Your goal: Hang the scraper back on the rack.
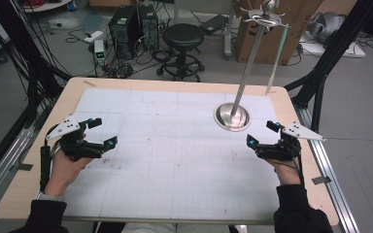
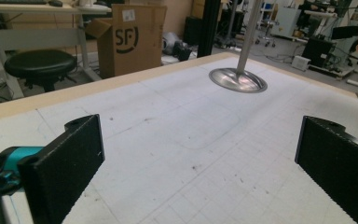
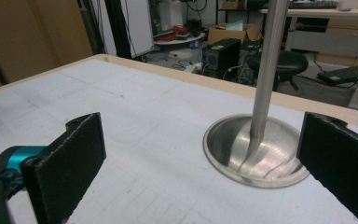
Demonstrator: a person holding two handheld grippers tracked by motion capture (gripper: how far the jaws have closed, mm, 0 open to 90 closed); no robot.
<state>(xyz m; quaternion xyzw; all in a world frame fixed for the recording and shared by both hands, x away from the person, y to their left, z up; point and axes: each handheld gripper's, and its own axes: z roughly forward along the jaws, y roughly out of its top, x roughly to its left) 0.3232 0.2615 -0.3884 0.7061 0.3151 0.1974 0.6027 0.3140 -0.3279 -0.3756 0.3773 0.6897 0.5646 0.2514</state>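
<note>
Both tongs spread, empty: left tongs (image 1: 102,132) idle; right tongs (image 1: 262,133) just beside stand base (image 1: 231,117). Judged approach; next, close in on pole (image 1: 249,63).

From the high view we look forward and down over the whole table (image 1: 175,87), from above its near edge. The left gripper view sits low by the left edge, facing across toward the far right corner. The right gripper view sits low near the right edge, close to the metal stand (image 3: 256,154). All three views share this stand (image 1: 231,116) (image 2: 237,80) and the white gridded mat (image 1: 165,145).
</note>
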